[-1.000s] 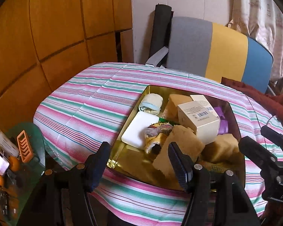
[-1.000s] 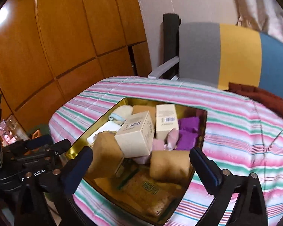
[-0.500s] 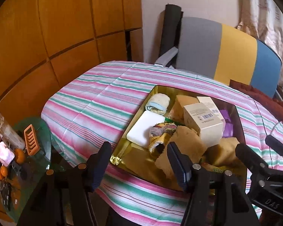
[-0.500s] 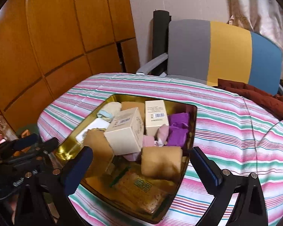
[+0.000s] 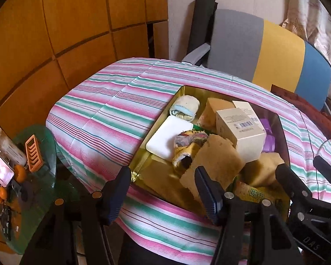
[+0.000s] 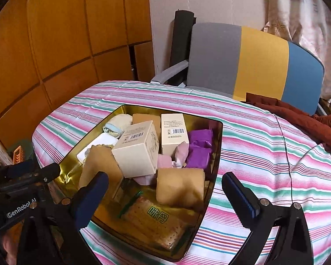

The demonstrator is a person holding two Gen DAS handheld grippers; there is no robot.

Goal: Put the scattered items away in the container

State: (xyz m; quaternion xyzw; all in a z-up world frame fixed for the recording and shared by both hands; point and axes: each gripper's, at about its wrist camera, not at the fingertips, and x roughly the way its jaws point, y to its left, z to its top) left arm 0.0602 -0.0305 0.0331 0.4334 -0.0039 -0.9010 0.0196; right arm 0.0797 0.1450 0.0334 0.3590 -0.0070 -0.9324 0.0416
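A golden tin (image 5: 141, 154) sits on the striped tablecloth. It holds two cream boxes (image 5: 240, 130), tan sponges (image 5: 216, 161), a white flat case (image 5: 165, 134), rolled socks (image 5: 185, 108), purple packets (image 6: 198, 148) and a cracker packet (image 6: 156, 218). My left gripper (image 5: 162, 176) hovers open over the tin's near left corner, nothing between its fingers. My right gripper (image 6: 165, 178) hangs open above the tin's near end (image 6: 217, 154), also empty. Each gripper shows at the edge of the other's view: the right one (image 5: 302, 170), the left one (image 6: 33, 170).
A chair (image 6: 253, 61) with a grey, yellow and blue back stands behind the table. A dark red garment (image 6: 298, 114) lies at the far right. A glass side table (image 5: 33, 176) with an orange rack and oranges stands low on the left. Wooden panels line the left wall.
Both views have swung slightly, with the tin a little farther off. The left jaws stand a bit narrower. Nothing in the tin has moved.
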